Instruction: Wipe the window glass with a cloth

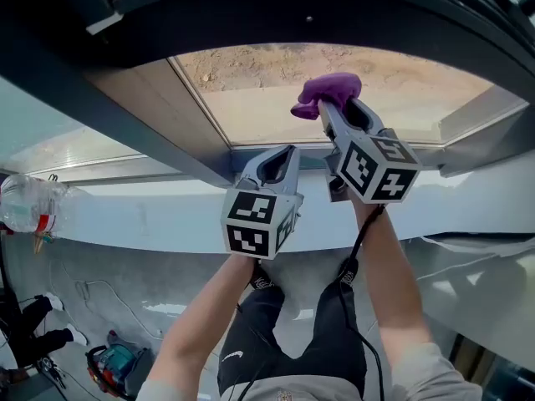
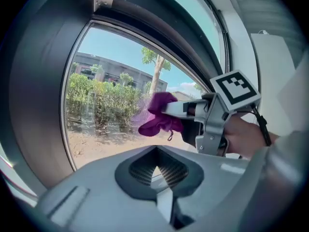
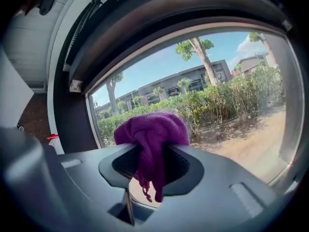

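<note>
Currently purple cloth (image 3: 152,134) bunched, frayed threads dangling, clamped by right gripper (image 3: 150,167).

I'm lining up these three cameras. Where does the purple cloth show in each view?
Head view: purple cloth upper centre-right, pinched in the right gripper's tongs at the window glass.
Left gripper view: cloth at centre, on the tip of the right gripper reaching in from the right.
Right gripper view: cloth at centre, bunched between the tongs, a tail hanging down.
Shared landmark: the window glass, behind the cloth in all three.
</note>
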The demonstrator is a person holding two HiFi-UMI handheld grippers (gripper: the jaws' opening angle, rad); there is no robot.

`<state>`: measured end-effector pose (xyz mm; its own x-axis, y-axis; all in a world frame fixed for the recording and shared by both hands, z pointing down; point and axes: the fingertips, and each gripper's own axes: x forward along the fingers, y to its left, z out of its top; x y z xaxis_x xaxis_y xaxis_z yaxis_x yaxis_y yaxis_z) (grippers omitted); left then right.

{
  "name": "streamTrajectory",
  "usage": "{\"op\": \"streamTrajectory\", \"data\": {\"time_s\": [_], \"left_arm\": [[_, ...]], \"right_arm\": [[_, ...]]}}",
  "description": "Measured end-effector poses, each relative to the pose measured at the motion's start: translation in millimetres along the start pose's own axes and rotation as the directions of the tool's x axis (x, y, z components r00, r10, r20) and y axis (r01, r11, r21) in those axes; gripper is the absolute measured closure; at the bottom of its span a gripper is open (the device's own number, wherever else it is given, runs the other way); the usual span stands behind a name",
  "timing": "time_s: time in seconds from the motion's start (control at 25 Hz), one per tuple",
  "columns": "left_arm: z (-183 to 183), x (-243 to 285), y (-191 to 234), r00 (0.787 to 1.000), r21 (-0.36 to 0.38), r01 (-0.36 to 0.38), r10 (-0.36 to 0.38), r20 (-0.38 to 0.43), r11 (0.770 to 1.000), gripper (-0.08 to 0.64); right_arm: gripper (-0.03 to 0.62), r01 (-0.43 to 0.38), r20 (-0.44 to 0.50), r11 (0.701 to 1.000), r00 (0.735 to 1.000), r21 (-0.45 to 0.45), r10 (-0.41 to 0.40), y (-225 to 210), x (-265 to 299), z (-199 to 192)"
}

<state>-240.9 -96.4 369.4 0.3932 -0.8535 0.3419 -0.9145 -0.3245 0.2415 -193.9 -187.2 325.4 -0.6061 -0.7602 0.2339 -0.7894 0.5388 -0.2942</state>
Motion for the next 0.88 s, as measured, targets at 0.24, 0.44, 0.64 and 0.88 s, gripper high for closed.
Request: {"op": "streamTrajectory", "data": {"time_s": [0.24, 0.44, 0.64, 0.88], "left_arm": [[23, -7, -6, 1.0, -0.017, -0.013, 0.013, -0.007, 1.0, 0.56], [48, -16, -15, 0.999, -0.017, -0.045, 0.045, 0.014, 0.999, 0.56], [53, -21, -10, 0.991, -0.04, -0.122, 0.124, 0.05, 0.992, 0.56], [59, -32, 8, 0.98, -0.025, -0.175, 0.177, 0.087, 0.984, 0.56]], "right_arm": [[0.443, -0.059, 0.115, 0.998, 0.992, 0.002, 0.058, 27, -14, 82], [0.443, -0.102, 0.197, 0.995, 0.975, -0.017, 0.103, 43, -29, 130], [0.442, -0.163, 0.222, 0.986, 0.961, -0.037, 0.167, 51, -29, 135], [0.442, -0.16, 0.244, 0.984, 0.954, -0.079, 0.175, 62, -27, 133]]}}
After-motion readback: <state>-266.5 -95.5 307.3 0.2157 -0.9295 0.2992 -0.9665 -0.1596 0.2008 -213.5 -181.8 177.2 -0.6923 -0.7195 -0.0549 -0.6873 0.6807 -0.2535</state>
